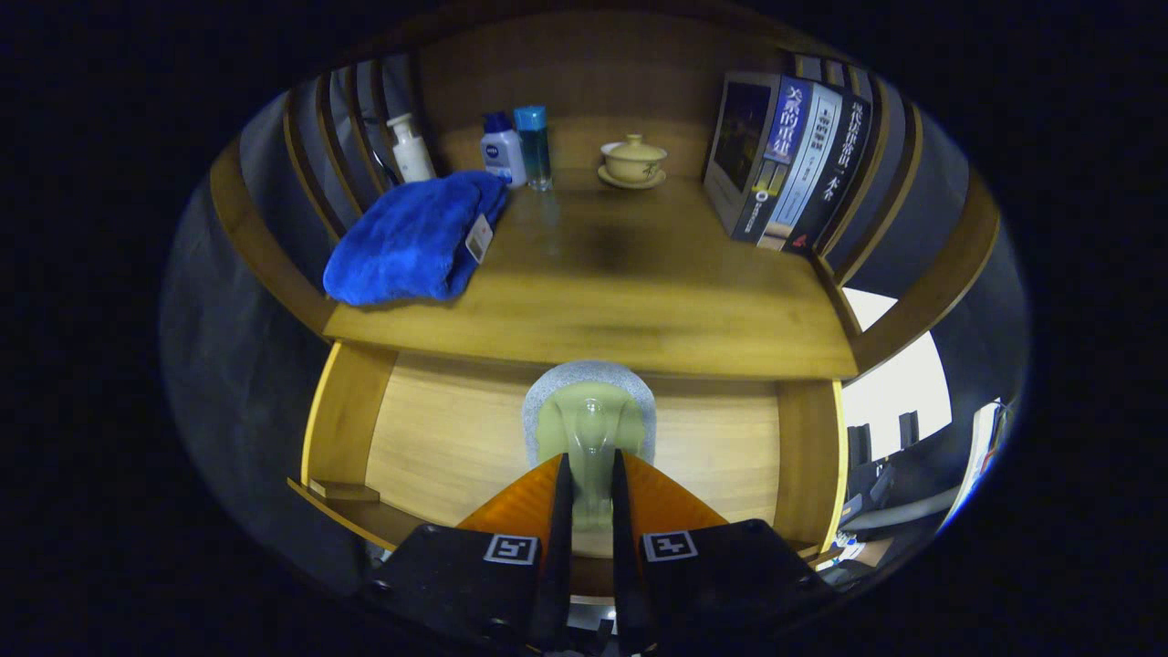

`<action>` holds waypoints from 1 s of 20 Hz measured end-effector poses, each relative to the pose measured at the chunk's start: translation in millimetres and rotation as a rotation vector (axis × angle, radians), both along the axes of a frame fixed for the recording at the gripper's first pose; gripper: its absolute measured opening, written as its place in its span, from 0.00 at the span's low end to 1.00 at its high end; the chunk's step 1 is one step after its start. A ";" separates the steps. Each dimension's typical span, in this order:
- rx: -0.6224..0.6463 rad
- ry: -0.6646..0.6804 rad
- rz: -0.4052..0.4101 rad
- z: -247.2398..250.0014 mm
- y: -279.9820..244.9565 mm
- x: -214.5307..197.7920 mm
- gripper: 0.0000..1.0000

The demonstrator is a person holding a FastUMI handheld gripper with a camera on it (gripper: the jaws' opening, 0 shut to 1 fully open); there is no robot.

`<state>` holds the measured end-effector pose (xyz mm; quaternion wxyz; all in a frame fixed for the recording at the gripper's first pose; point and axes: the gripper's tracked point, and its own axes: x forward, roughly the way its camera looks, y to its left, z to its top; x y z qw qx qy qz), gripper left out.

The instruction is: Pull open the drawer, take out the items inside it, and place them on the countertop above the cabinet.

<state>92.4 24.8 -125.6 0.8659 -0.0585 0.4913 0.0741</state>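
My gripper (pixel 590 467) is shut on the narrow stem of a pale green item with a grey rounded rim (pixel 589 401), which stands up between and just ahead of the fingers. Behind and below it lies the pulled-out wooden drawer (pixel 438 447), whose light floor shows on both sides of the item. The wooden countertop (pixel 620 310) runs across just above and beyond the held item. The part of the drawer under my fingers is hidden.
On the countertop a folded blue towel (pixel 415 239) lies at the left. A white pump bottle (pixel 411 148), a white-and-blue bottle (pixel 503 151) and a blue-capped bottle (pixel 533 144) stand at the back. A lidded teacup on a saucer (pixel 632 161) and upright books (pixel 789 164) sit to the right.
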 end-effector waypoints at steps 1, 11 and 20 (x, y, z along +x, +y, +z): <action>0.006 -0.011 -0.004 5.9 0.9 6.4 0.28; 0.032 -0.073 -0.075 30.6 10.6 113.2 0.28; 0.087 -0.127 -0.116 -0.4 36.1 166.2 0.36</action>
